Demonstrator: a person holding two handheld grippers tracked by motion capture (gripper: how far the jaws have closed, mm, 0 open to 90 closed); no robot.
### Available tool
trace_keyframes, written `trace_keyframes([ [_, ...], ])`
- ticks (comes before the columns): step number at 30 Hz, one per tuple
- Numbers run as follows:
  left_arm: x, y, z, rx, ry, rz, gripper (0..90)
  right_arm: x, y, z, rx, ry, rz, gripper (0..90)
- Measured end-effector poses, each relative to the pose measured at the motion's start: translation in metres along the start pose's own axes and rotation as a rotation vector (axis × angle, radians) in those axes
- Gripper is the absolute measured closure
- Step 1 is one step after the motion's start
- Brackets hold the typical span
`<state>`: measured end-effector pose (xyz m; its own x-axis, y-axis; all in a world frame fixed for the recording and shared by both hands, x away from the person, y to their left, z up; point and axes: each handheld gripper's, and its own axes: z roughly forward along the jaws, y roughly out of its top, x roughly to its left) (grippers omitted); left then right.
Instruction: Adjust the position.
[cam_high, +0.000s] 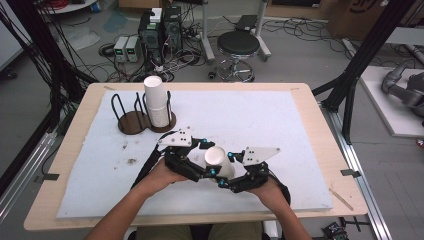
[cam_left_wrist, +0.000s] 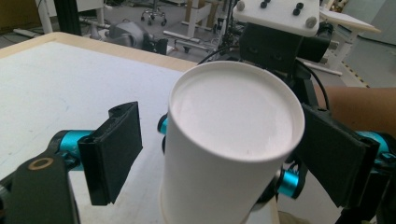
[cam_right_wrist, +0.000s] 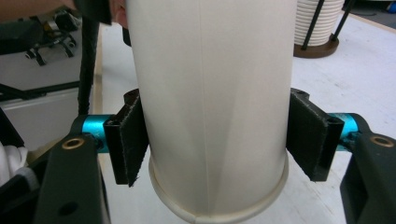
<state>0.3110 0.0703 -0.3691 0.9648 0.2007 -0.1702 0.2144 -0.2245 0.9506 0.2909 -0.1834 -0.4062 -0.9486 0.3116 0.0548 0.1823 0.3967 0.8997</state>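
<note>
A white paper cup (cam_high: 217, 161) hangs above the white mat, between both grippers, with its closed base turned up and away from the person. My right gripper (cam_high: 227, 170) comes in from the right and is shut on it. In the right gripper view both black pads (cam_right_wrist: 128, 140) press the cup (cam_right_wrist: 210, 70) just above its rolled rim, with the gripper (cam_right_wrist: 219, 140) centred on it. My left gripper (cam_high: 209, 159) reaches in from the left. In the left gripper view the cup (cam_left_wrist: 233, 116) stands between its jaws (cam_left_wrist: 224, 154); the left pad (cam_left_wrist: 114, 149) is well clear of the wall, so this gripper is open.
At the back left of the mat (cam_high: 280, 125) a wire rack on a round wooden base holds a tall stack of white cups (cam_high: 157, 102), with an empty rack (cam_high: 131, 120) beside it. Beyond the table stand a black stool (cam_high: 238, 47) and cabled equipment.
</note>
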Motion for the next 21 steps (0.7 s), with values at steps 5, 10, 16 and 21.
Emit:
trace_keyframes([
  [5,0.003,-0.002,-0.011,0.018,-0.004,0.004,16.7,-0.002,0.003,-0.003,0.036,-0.022,-0.014,29.7],
  [10,0.004,-0.001,-0.02,0.03,-0.009,0.018,16.7,-0.005,0.011,-0.003,0.081,-0.023,-0.036,29.7],
  [16,0.006,0.0,-0.029,0.054,-0.005,0.031,16.7,-0.005,0.026,0.0,0.16,-0.011,-0.093,29.7],
  [21,0.006,0.001,-0.034,0.078,-0.004,0.044,16.7,-0.005,0.038,0.002,0.23,-0.007,-0.146,29.7],
])
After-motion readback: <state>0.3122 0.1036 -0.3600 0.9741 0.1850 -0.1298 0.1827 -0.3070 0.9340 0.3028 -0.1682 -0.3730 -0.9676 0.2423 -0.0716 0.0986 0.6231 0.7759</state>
